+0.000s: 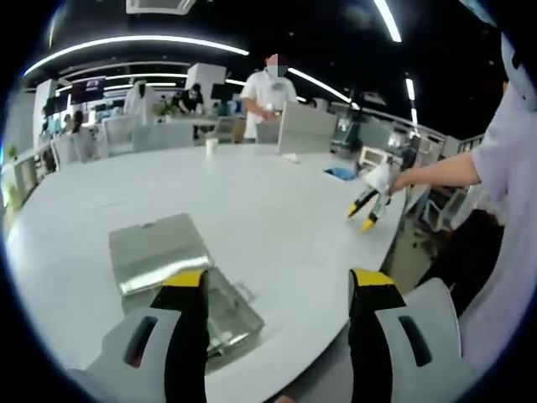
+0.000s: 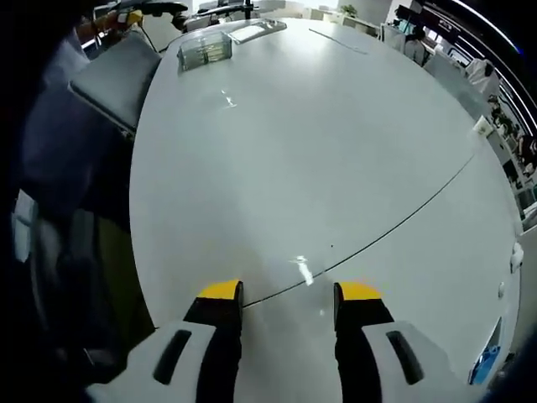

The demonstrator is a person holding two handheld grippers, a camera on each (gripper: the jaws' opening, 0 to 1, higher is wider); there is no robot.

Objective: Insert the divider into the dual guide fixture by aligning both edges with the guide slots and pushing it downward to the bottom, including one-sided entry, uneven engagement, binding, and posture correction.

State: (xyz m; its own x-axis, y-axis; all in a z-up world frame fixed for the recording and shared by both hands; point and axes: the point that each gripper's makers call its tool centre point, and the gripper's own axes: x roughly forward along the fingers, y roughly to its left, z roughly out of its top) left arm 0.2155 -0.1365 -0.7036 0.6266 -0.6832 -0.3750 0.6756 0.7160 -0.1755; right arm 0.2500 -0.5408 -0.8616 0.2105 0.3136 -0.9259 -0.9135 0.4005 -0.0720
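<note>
The left hand-held gripper [image 1: 278,290] hovers above the near edge of the large white oval table [image 1: 277,210], with its two yellow-tipped jaws wide apart and nothing between them. Just beyond its left jaw, two metal things lie on the table: a flat, shiny, silver-grey metal plate [image 1: 158,250], which I judge to be the divider, and, touching its near edge, a low metal box-like frame [image 1: 228,312], which I judge to be the dual guide fixture; the jaw hides part of it. In the left gripper view, the right hand-held gripper [image 1: 367,211] shows at the far right side of the table, held by a person's hand, well apart from the metal parts. In the right gripper view, its own jaws [image 2: 288,295] are also open and hold nothing, above bare table surface, and the fixture [image 2: 205,50] with the plate behind it is seen far away at the other end. The task seems not yet started: the divider is not gripped and not in the slots, so grasping, aligning both edges and pushing down are all left.
</note>
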